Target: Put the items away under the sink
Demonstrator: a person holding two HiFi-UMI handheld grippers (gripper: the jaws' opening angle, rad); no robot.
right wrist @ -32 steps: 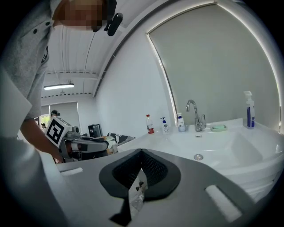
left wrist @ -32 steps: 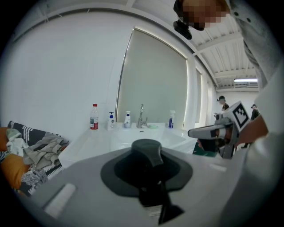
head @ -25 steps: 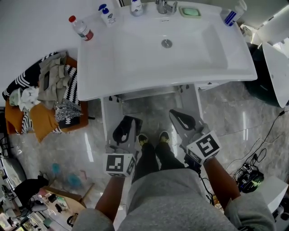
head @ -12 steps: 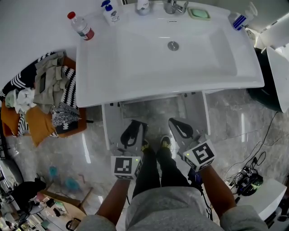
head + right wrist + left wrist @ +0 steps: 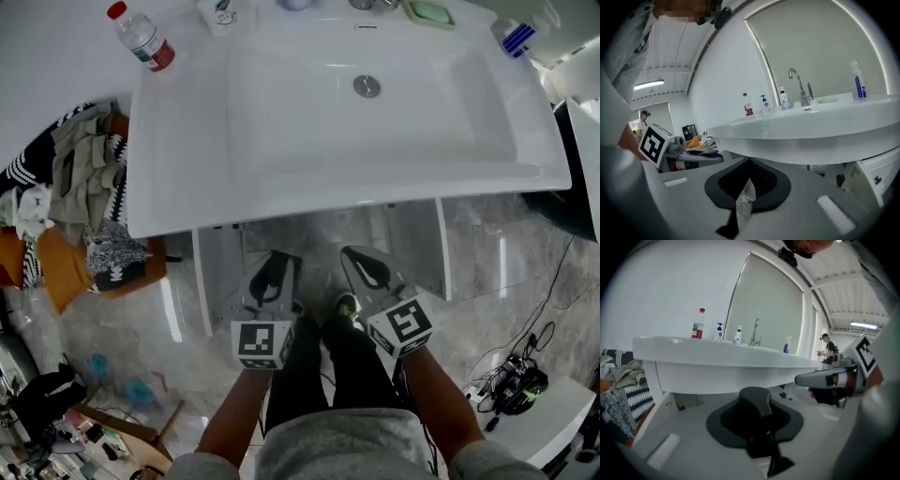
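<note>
the water bottle (image 5: 139, 36), pump bottle (image 5: 217, 13), green soap dish (image 5: 430, 12) and spray bottle (image 5: 517, 36) stand along the far rim of the sink (image 5: 187, 192). under it the cabinet (image 5: 204, 281) stands open. at the left an orange basket (image 5: 61, 272) holds clothes (image 5: 80, 173). near the cabinet we hold the left gripper (image 5: 279, 256) and right gripper (image 5: 354, 253) narrow, gripping nothing.

**A:** What's lying around in your feed besides the job stuff?

**B:** From my head view there's a heap of clothes (image 5: 84, 178) on the left, grey bits over black-and-white stripes, with an orange cloth (image 5: 61, 272) beside it. Shiny marble floor (image 5: 506, 272), and a tangle of black cables (image 5: 511, 382) lower right.

**A:** Anything else?

**B:** Big arched mirror (image 5: 764, 310), a ceiling strip light (image 5: 862, 325), and a person (image 5: 827, 345) standing way back.
</note>
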